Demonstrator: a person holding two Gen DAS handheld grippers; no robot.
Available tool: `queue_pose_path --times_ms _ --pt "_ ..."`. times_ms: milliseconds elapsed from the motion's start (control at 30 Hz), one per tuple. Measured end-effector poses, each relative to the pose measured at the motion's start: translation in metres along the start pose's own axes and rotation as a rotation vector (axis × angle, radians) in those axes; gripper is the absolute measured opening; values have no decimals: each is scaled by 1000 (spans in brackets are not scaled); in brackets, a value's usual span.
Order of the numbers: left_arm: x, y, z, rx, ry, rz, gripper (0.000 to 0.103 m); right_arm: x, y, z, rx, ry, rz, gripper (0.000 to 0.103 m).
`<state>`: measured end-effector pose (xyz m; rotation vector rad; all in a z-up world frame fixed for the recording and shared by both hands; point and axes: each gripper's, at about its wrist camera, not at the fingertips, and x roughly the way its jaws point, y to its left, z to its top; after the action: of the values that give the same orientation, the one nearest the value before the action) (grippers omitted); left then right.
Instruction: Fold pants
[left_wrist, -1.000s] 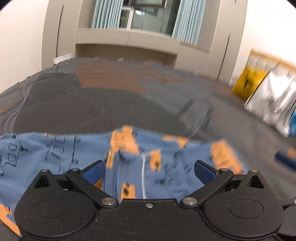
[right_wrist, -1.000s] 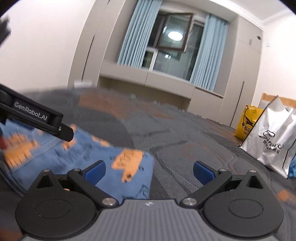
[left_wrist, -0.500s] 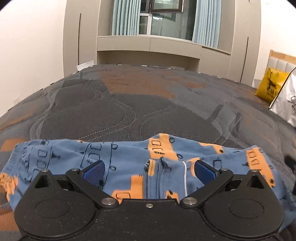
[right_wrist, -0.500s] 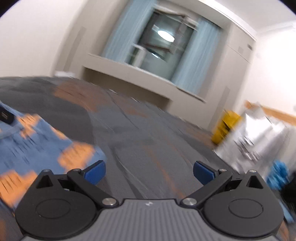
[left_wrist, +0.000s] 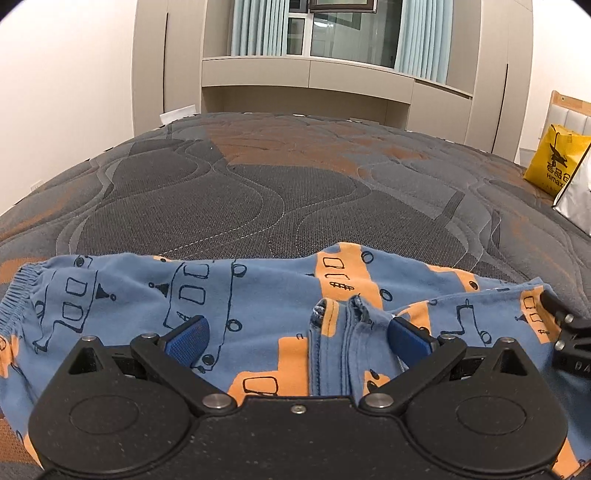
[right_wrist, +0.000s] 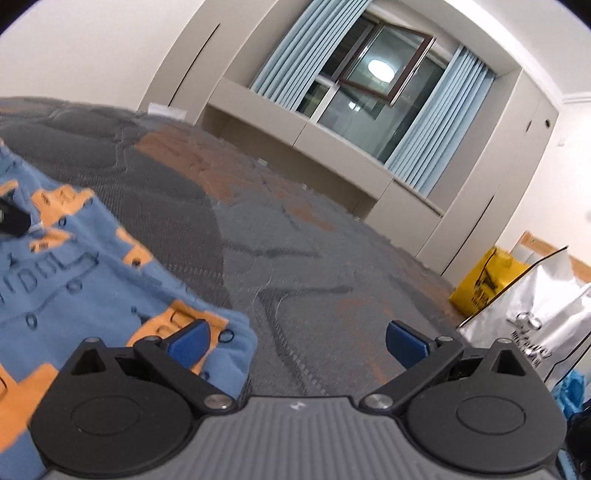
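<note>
The pants (left_wrist: 229, 295), blue with orange blocks and black line drawings, are spread flat across the near part of a quilted grey and orange mattress (left_wrist: 295, 184). In the left wrist view they are seen running from the left edge, where a gathered elastic band shows, to the right, with a stitched seam bunched near the middle. The left gripper (left_wrist: 297, 338) is held low over the cloth with its jaws spread wide; both blue fingertips (left_wrist: 188, 336) are seen above the fabric and nothing is gripped between them. Whether they touch the cloth cannot be told.

In the right wrist view the right gripper (right_wrist: 295, 341) is also opened wide and empty. Its left fingertip is placed over the right corner of the pants (right_wrist: 92, 288), while its right fingertip (right_wrist: 404, 341) is over bare mattress (right_wrist: 332, 277).

The near edge of the pants is hidden behind both gripper bodies. A black part of the right gripper is cut off at the right edge of the left view, and a dark piece at the left edge of the right view is too cropped to identify.

At the far right a yellow bag (left_wrist: 554, 162) and a white bag (right_wrist: 535, 321) are stood beside the mattress; their contents are not visible.
</note>
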<state>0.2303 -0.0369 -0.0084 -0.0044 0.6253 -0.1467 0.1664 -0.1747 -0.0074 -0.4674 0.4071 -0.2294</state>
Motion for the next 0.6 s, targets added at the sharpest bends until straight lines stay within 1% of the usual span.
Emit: queue_pose_path --times_ms 33,100,167,233,333,400,467,533,600 --pt "0 -1 0 1 0 1 102 -3 -2 3 14 -11 -2 103" --pt "0 0 0 -1 0 0 103 -1 -2 5 29 -2 10 103" --pt "0 -1 -1 -3 0 -2 103 8 5 1 -20 41 36 103" --pt "-1 1 0 -9 -2 -8 102 8 4 1 -16 34 31 103" --pt "-9 9 1 -30 1 -37 102 4 -2 6 2 32 33 103" --pt "-21 18 2 -48 3 -53 102 -5 -5 10 5 15 26 103" --pt "-39 33 1 -74 -14 -85 102 -18 -6 22 12 -20 44 103" --pt "-60 50 -2 -93 -48 -94 102 -28 -3 37 13 -56 84 103" --pt "-83 72 -7 -104 -105 -64 102 -33 4 53 5 -81 156 103"
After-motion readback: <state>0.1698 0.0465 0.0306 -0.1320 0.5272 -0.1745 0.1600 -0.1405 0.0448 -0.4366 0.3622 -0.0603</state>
